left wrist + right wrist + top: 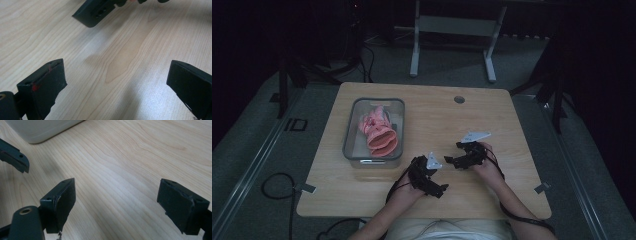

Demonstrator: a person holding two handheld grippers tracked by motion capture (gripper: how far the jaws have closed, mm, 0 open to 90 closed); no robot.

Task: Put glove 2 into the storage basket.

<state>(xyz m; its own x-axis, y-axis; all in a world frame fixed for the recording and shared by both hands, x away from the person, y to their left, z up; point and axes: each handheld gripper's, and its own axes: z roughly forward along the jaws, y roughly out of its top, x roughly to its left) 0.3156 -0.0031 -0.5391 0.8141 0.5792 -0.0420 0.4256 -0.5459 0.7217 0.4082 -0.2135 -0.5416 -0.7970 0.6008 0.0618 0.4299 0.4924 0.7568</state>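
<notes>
Left gripper (438, 186): held low over the table (492, 120), near edge, approx. centre. Jaws wide apart, nothing between them; in the left gripper view (116, 83) bare wood grain shows in the gap. Red marks visible on the inner face of one jaw.

Right gripper (451, 161): just beyond and to the right of the left one, close but apart, tips pointing toward the bin (352, 127). Jaws wide apart, nothing held; the right gripper view (116, 200) shows bare wood between them.

Cross-views: one jaw of the right gripper appears at the top of the left gripper view. A dark jaw tip of the left unit sits at the left edge of the right gripper view.

Bin: clear plastic w/ grey rim, ahead-left of both grippers, near but not touching. Its pale corner (42, 130) sits ahead of the right gripper's jaws, top left of that view.

Glove (379, 131): pink, lying inside the bin, open cuff toward the person, fingers toward the far end. Apart from both grippers.

Hands: one hand (404, 192) grips the left unit, the other (489, 165) the right; cables trail back along the forearms.
</notes>
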